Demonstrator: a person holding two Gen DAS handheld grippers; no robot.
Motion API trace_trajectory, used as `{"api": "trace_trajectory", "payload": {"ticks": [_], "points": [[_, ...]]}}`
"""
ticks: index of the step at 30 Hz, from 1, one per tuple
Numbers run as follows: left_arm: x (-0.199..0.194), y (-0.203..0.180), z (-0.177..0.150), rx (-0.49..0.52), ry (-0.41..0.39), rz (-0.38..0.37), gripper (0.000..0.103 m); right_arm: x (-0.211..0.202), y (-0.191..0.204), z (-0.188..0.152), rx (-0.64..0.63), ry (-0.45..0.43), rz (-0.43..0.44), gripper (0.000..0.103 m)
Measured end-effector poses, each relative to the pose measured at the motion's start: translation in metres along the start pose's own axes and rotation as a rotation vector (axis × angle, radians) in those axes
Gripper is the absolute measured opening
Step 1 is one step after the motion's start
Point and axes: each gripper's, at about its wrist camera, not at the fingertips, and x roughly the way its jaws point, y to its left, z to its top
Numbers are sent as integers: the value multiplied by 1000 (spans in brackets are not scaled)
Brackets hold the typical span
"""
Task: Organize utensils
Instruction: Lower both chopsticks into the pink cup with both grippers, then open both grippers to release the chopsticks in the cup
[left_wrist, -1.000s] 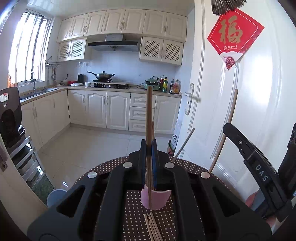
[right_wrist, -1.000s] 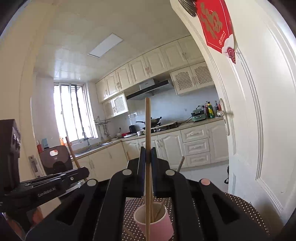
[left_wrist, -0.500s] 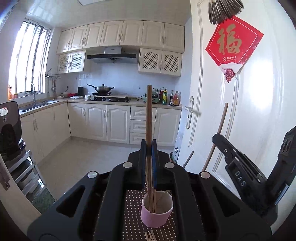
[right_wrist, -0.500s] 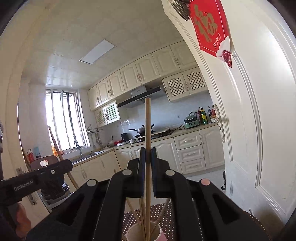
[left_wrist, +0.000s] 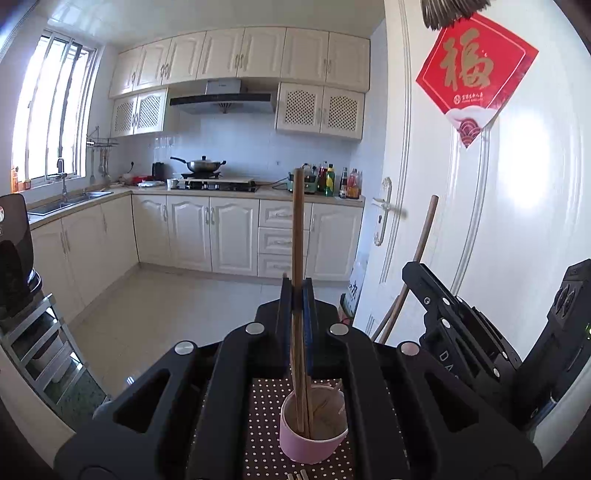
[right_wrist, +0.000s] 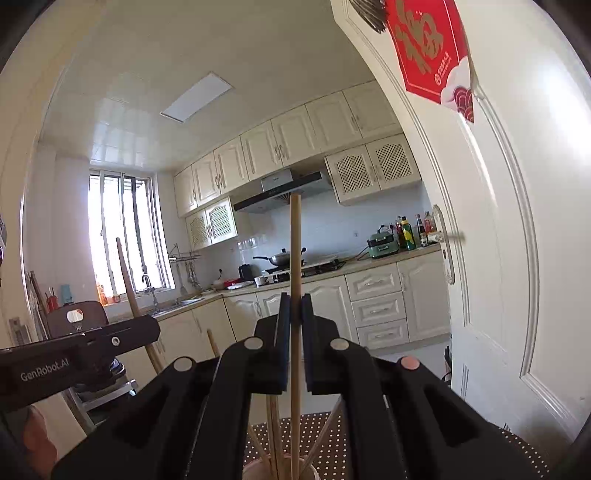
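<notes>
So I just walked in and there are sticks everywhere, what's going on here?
A person with a gripper in each hand is sorting chopsticks into a pink cup on the dotted tablecloth. The left gripper clamps a chopstick with its lower end inside the cup. The right gripper holds a second chopstick upright over the cup.

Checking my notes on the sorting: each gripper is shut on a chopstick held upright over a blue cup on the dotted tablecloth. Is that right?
One thing is wrong: the cup is pink, not blue, as the left wrist view shows. The rest holds: the left gripper and right gripper are each shut on a chopstick held upright over it, on the dotted tablecloth.
</notes>
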Motion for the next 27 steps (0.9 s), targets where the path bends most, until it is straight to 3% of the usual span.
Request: {"api": "trace_trajectory", "payload": {"ticks": [13, 23, 25, 27], "points": [[44, 19, -41, -69, 144, -11, 6, 12, -7, -42, 8, 132, -25, 5], [53, 22, -56, -53, 167, -63, 7, 14, -10, -51, 28, 228, -44, 10], [57, 22, -61, -38, 217, -58, 10, 10, -11, -50, 37, 238, -43, 25], [55, 24, -66, -47, 230, -69, 25, 4, -12, -48, 35, 230, -55, 43]]}}
